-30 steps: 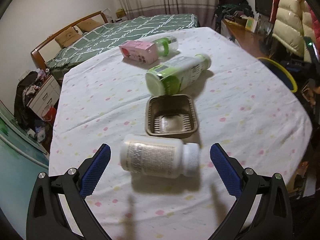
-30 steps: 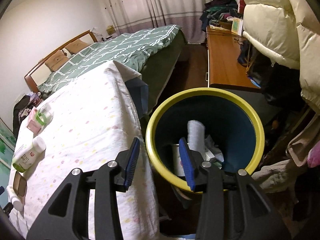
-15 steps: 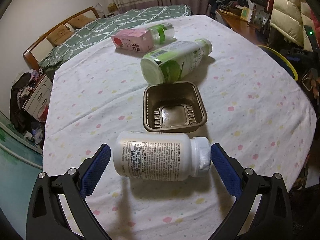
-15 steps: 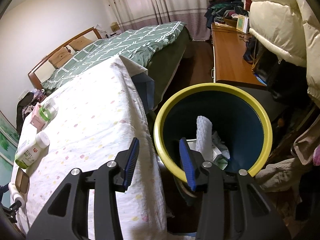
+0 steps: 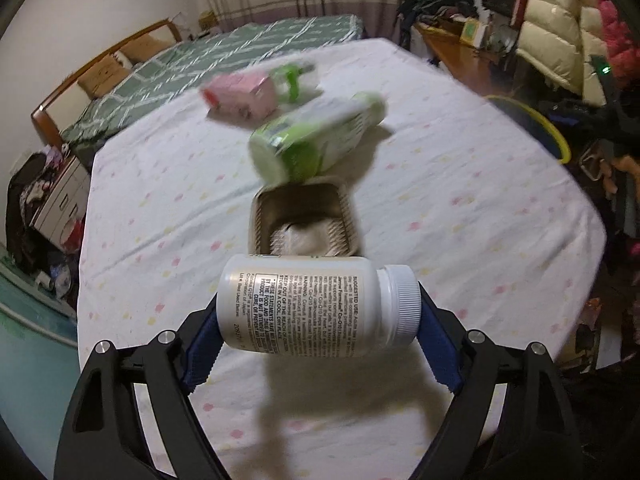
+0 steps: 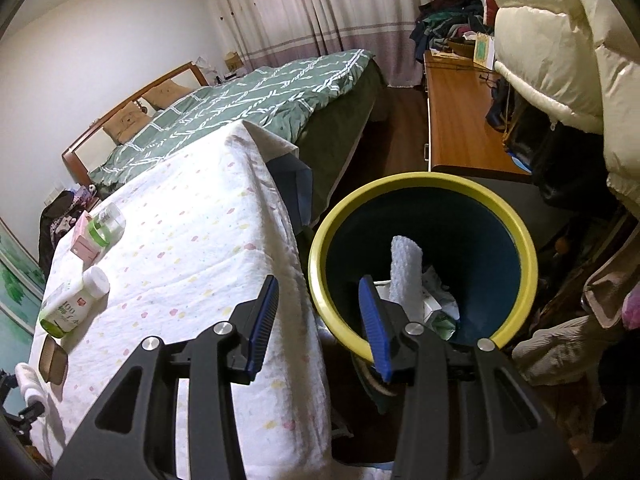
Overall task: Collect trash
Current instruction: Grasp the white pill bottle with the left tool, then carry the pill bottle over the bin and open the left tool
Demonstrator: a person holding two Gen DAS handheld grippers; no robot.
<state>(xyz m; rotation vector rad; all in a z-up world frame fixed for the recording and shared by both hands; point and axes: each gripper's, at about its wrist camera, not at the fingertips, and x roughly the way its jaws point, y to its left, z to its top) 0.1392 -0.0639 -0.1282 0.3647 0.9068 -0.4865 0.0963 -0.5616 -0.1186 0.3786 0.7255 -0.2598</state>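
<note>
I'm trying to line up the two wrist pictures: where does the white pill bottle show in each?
Left wrist view: the pill bottle lies sideways at lower centre, between the closing jaws of the left gripper, pads on both its ends.
Right wrist view: only a sliver of it shows at the far lower-left edge, beside the brown tray.
Shared landmark: the green-labelled bottle, upper centre in the left view, left edge in the right view.

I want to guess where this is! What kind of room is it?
Most likely a bedroom at home. There is a bed with a green quilt, long curtains, and clothes piled at the back. A cloth-covered table stands beside a yellow-rimmed bin.
</note>
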